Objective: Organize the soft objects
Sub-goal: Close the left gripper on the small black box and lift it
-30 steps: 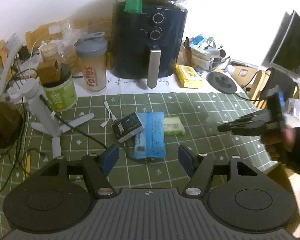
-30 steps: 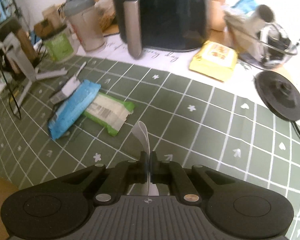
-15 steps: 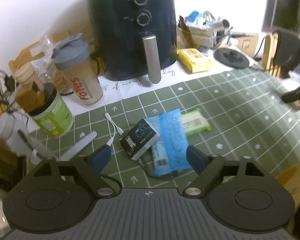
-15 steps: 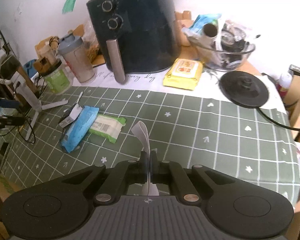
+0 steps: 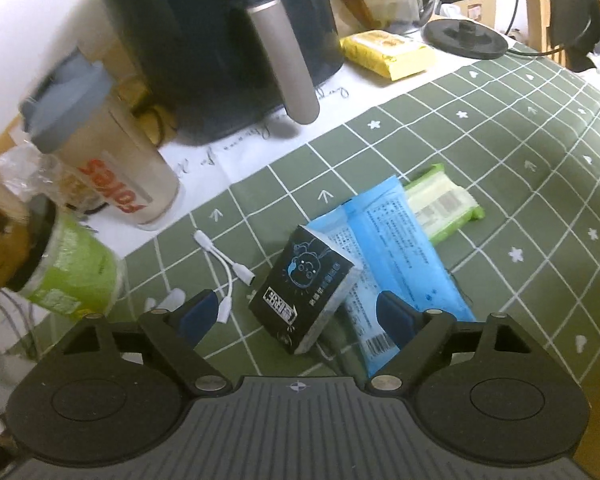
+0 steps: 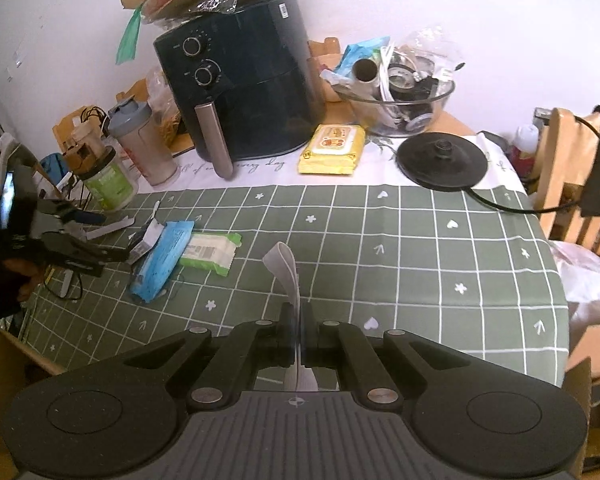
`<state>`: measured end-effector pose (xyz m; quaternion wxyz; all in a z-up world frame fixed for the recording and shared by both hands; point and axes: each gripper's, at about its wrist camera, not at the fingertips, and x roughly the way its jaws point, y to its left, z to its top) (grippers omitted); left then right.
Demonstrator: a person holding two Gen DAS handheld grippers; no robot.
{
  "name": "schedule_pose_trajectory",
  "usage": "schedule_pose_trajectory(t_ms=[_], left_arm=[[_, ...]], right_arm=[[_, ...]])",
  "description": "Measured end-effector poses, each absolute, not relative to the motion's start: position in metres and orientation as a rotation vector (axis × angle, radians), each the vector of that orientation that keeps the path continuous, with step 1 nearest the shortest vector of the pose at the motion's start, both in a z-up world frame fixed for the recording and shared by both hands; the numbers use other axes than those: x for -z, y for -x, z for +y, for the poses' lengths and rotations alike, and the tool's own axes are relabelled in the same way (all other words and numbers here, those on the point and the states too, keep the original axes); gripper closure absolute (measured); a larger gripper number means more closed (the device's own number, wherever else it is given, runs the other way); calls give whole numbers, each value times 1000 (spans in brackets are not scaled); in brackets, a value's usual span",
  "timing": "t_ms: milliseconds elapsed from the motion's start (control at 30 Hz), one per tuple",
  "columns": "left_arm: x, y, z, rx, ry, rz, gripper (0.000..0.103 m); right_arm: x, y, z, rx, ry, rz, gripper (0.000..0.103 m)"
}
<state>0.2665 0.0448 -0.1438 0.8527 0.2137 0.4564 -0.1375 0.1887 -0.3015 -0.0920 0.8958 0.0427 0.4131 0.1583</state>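
The left gripper [image 5: 296,316] has just been opening its jaws; they stand wide around the small black tissue pack [image 5: 304,292], not yet pressing it. This pack leans on the blue wipes pack [image 5: 396,256], beside the green wipes pack [image 5: 444,208], on the green checked tablecloth [image 5: 520,152]. It looks light and squashy under glossy, slippery film; gripping across its narrow sides seems best. The right gripper [image 6: 299,332] is clenched on a thin pale-grey strip [image 6: 286,272], limp and flat.

plain white wall [image 6: 420,8], green checked tablecloth [image 6: 420,248] over table, wooden chair [image 6: 560,168] at right
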Motion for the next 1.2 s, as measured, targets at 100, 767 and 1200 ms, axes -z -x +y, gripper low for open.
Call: schedule_pose_trajectory(t_ms=[100, 767, 1200], left_arm=[[154, -279, 51, 315, -432, 984, 16], [166, -313, 67, 422, -205, 1059, 46], [134, -284, 62, 410, -165, 987, 54]], right_arm=[[89, -182, -302, -317, -79, 850, 98], [76, -158, -310, -305, -119, 830, 98], [67, -160, -303, -316, -118, 806, 98]])
